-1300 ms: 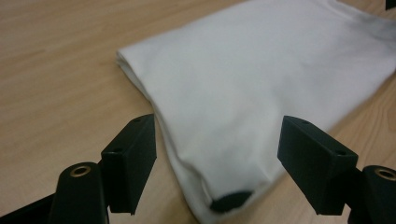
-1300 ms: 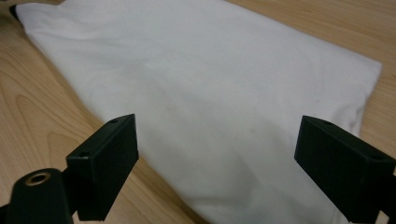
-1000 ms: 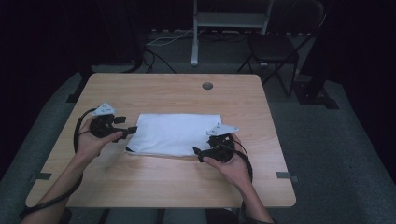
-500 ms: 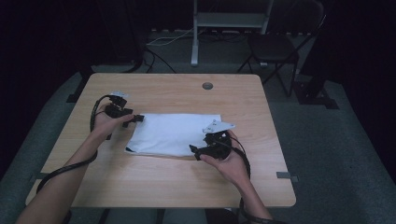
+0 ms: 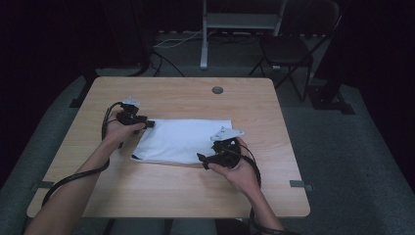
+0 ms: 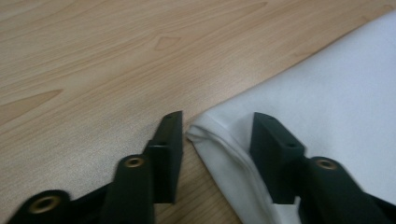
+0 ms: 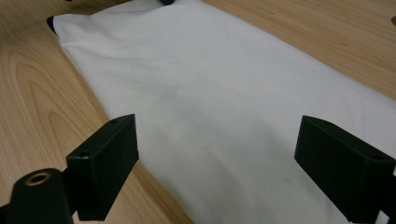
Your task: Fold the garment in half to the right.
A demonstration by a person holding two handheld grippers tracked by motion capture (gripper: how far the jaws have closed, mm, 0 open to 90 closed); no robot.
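One white cloth [image 5: 183, 141] lies flat in the middle of the wooden bench [image 5: 166, 188], folded to a rectangle. Two hand-held grippers work at it. The left hand-held gripper [image 6: 215, 135] sits at the cloth's far left corner, jaws spread to either side of the bunched corner, not closed on it. The right hand-held gripper [image 7: 217, 163] hovers over the cloth's near right part, jaws wide apart. One chair [image 5: 293, 49] stands behind the bench.

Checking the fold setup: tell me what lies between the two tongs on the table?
The white cloth spans the gap between the left tongs and the right tongs, lying flat on the wooden table, as the high view shows.
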